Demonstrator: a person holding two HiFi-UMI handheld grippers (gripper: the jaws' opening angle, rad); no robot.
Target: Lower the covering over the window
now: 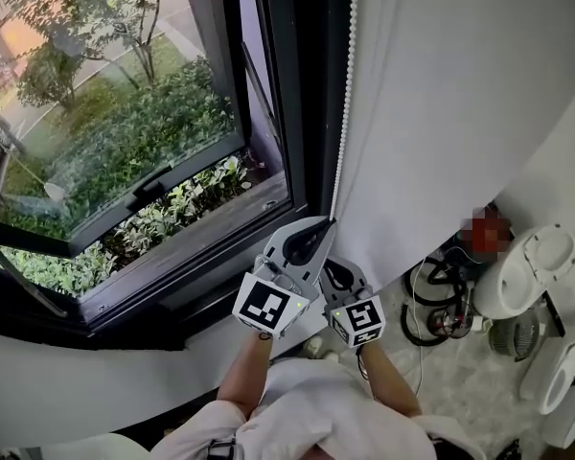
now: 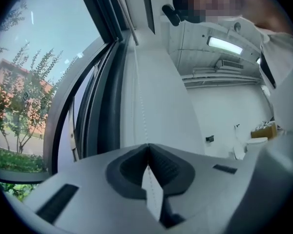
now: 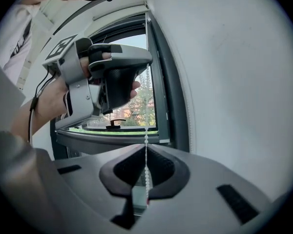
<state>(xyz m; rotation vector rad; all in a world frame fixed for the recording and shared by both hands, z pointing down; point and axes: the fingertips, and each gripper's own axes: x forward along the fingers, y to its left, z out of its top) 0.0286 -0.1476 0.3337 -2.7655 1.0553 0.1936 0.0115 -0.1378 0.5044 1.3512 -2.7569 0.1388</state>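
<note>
A white bead chain [image 1: 343, 113] hangs down the dark window frame [image 1: 302, 84], beside a white wall [image 1: 441, 113]. My left gripper [image 1: 328, 223] is shut on the chain at its tips. In the left gripper view the jaws [image 2: 147, 146] are pressed together and the chain [image 2: 140, 101] runs up from them. My right gripper [image 1: 333, 271] sits just below and is mostly hidden behind the left one. It is shut on the same chain [image 3: 146, 172], whose beads pass between its pads [image 3: 145, 149]. The left gripper [image 3: 107, 77] shows above it. No covering shows over the glass [image 1: 105, 103].
The window sash [image 1: 125, 218] is tilted open outward, with a handle [image 1: 153, 188] on its lower rail and shrubs outside. A white appliance [image 1: 527, 266], coiled cables [image 1: 441, 300] and a small fan [image 1: 503, 335] lie on the floor at right.
</note>
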